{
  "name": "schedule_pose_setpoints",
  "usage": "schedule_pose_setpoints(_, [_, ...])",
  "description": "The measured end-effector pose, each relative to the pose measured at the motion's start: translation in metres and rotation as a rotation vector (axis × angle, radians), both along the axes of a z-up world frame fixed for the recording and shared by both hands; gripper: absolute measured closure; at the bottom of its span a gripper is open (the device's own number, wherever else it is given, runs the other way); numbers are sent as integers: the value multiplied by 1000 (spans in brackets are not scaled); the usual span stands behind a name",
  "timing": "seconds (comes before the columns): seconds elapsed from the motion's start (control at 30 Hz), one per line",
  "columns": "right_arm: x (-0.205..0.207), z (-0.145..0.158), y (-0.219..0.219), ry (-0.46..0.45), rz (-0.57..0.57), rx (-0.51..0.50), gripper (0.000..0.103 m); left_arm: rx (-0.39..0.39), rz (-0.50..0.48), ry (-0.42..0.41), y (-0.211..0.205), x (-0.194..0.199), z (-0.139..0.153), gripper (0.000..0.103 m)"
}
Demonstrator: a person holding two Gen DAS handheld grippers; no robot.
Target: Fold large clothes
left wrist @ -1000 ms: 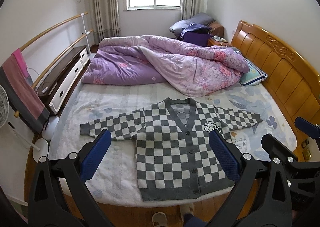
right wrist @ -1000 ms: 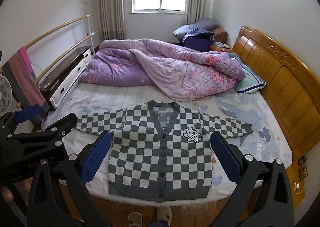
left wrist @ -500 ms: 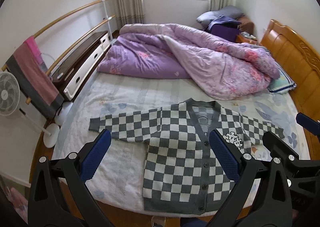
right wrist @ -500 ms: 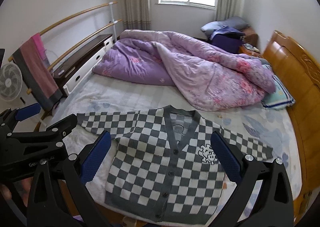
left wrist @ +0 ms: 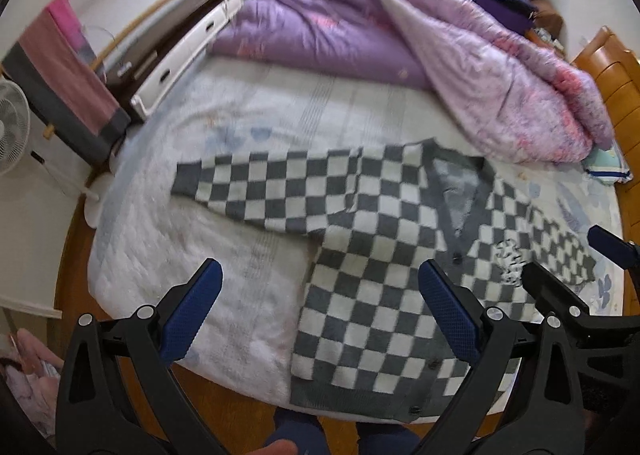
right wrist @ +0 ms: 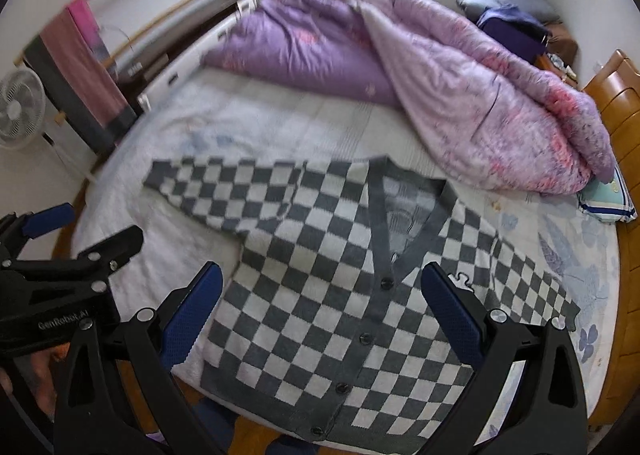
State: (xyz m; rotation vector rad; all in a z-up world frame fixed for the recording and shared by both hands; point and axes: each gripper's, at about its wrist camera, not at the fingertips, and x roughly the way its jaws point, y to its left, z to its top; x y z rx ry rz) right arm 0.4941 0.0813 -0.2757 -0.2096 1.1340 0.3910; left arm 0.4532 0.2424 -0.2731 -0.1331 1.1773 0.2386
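A grey and white checkered cardigan (left wrist: pixel 372 255) (right wrist: pixel 332 279) lies flat and buttoned on the bed, both sleeves spread out sideways, its hem at the near edge. My left gripper (left wrist: pixel 320 303) hangs open above the bedsheet and the cardigan's left side, holding nothing. My right gripper (right wrist: pixel 320 303) is open above the cardigan's chest, also holding nothing. The right gripper's body shows at the right edge of the left wrist view, and the left gripper's body (right wrist: pixel 60 287) at the left of the right wrist view.
A bunched purple quilt (left wrist: pixel 420 39) (right wrist: pixel 420 67) covers the far half of the bed. A wooden headboard (right wrist: pixel 620 127) stands at the right. A fan (left wrist: pixel 12 127), a towel on a rail (left wrist: pixel 68 71) and a low cabinet (left wrist: pixel 176 47) line the left side.
Both grippers have moved forward and down toward the bed and swung left. The cardigan now looks larger and closer. It has not been touched.
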Motion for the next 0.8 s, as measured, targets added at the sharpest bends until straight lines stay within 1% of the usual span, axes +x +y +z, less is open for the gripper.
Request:
schedule_pose_setpoints(0.1, [15, -34, 27, 36, -10, -36, 7, -33, -22, 37, 24, 18, -39, 5])
schedule_pose_setpoints(0.17, [25, -57, 44, 60, -21, -61, 7, -72, -35, 69, 45, 31, -67, 5])
schedule_pose_setpoints(0.23, [39, -83, 63, 98, -36, -55, 8, -93, -39, 100, 68, 43, -96, 5])
schedule_pose_setpoints(0.3, [49, -103, 75, 122, -54, -40, 8, -117, -36, 140, 92, 54, -125, 5])
schedule_pose_setpoints(0.33, [57, -120, 84, 154, -67, -41, 8, -131, -30, 159, 103, 58, -137, 5])
schedule_pose_setpoints(0.4, [68, -144, 98, 192, -76, -27, 8, -170, -1, 191, 138, 66, -168, 5])
schedule_pose_setpoints(0.43, [74, -158, 106, 207, -74, -32, 13, -194, 32, 196, 161, 70, -185, 5])
schedule_pose_setpoints(0.47, [80, -170, 113, 221, -73, -36, 24, -218, 61, 187, 180, 72, -196, 5])
schedule_pose_setpoints(0.5, [85, -181, 118, 238, -75, -29, 30, -236, 102, 180, 202, 73, -210, 5])
schedule_pose_setpoints(0.57, [96, -206, 126, 292, -101, -16, 51, -265, 194, 181, 248, 78, -237, 6])
schedule_pose_setpoints(0.6, [103, -221, 129, 328, -117, 3, 57, -271, 232, 179, 266, 80, -249, 6])
schedule_pose_setpoints(0.63, [108, -230, 131, 350, -128, 19, 70, -265, 265, 184, 283, 81, -260, 6])
schedule_pose_setpoints(0.67, [115, -247, 134, 375, -142, 37, 80, -274, 308, 189, 305, 83, -274, 7])
schedule_pose_setpoints(0.7, [120, -256, 137, 389, -150, 54, 84, -285, 341, 188, 320, 84, -284, 9])
schedule_pose_setpoints(0.73, [126, -269, 140, 407, -162, 63, 96, -292, 371, 186, 333, 85, -292, 14])
schedule_pose_setpoints(0.77, [129, -277, 142, 421, -167, 67, 102, -312, 404, 186, 348, 87, -304, 23])
schedule_pose_setpoints(0.8, [134, -285, 145, 427, -169, 78, 102, -331, 426, 183, 358, 87, -312, 25])
